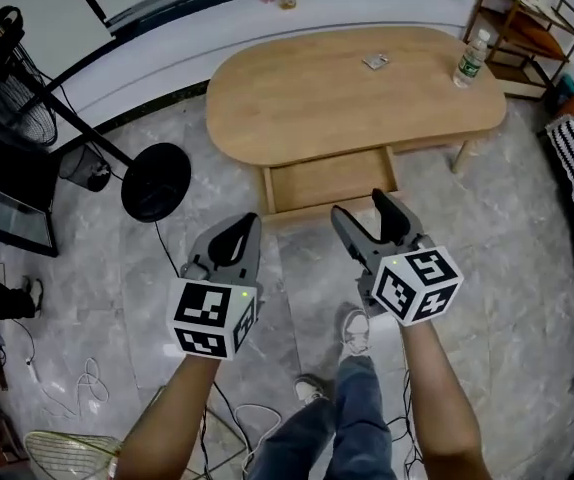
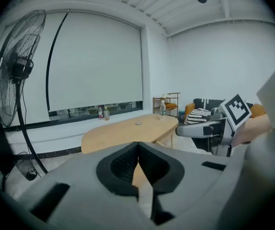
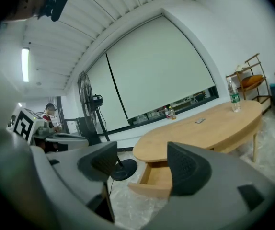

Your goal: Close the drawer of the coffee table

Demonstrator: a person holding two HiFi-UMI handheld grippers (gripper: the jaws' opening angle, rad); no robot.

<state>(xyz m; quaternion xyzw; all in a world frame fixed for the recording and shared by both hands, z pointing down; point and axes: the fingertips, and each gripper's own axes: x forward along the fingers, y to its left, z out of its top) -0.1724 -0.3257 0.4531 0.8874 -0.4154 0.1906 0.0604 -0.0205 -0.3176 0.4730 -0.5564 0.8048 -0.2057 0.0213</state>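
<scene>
An oval wooden coffee table (image 1: 297, 93) stands on the marble floor, its drawer (image 1: 331, 182) pulled out toward me and showing an empty wooden bottom. The same drawer (image 3: 159, 178) hangs open under the tabletop (image 3: 209, 128) in the right gripper view. My right gripper (image 1: 361, 211) is open with nothing between its jaws, just short of the drawer's front edge. My left gripper (image 1: 253, 224) is shut with nothing in it, left of the drawer front; in its own view the closed gripper (image 2: 137, 161) points at the table (image 2: 128, 131).
A standing fan's round black base (image 1: 155, 181) and pole sit left of the table. On the tabletop are a plastic bottle (image 1: 471, 58) and a small flat object (image 1: 374, 62). A wooden side shelf (image 1: 523, 28) stands at the far right. My legs and shoes (image 1: 355, 330) are below.
</scene>
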